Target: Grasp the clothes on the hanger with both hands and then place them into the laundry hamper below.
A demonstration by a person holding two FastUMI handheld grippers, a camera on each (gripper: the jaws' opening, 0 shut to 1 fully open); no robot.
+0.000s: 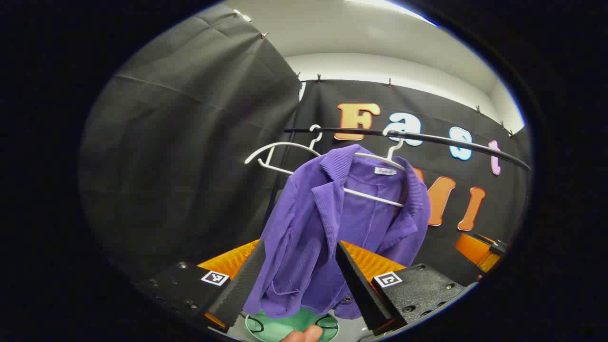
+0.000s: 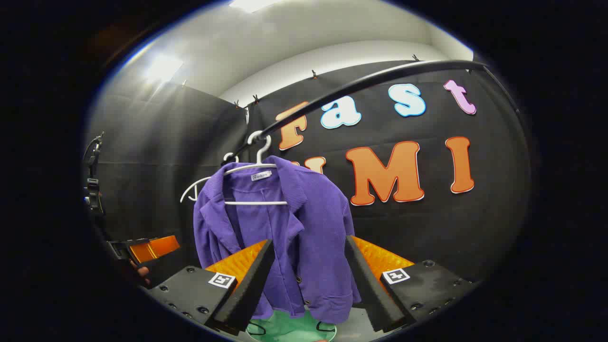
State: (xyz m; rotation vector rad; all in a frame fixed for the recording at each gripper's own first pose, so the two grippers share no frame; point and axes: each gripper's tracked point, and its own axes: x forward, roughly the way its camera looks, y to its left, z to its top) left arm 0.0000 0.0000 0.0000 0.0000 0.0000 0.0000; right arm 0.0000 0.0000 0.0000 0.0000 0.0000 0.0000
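**Hazard: jacket snagging on hanger**

My left gripper (image 1: 298, 280) and right gripper (image 2: 308, 278) stand wide, empty. The purple corduroy jacket (image 1: 327, 223) hangs on its white hanger (image 1: 380, 161) above the green hamper (image 1: 289, 325) (partly hidden). An uneven pull could drag the hanger off the rail (image 1: 427, 138).

A small white neck label (image 1: 385, 171) is showing inside the collar of the purple jacket (image 1: 327, 223), just right of centre in the left gripper view, and again at centre left in the right gripper view; its script is too small to read. Square black-and-white coded markers (image 1: 214, 278) are sitting on the black finger mounts at the bottom of both views, two to each view; they are carrying block patterns, no letters or numbers.
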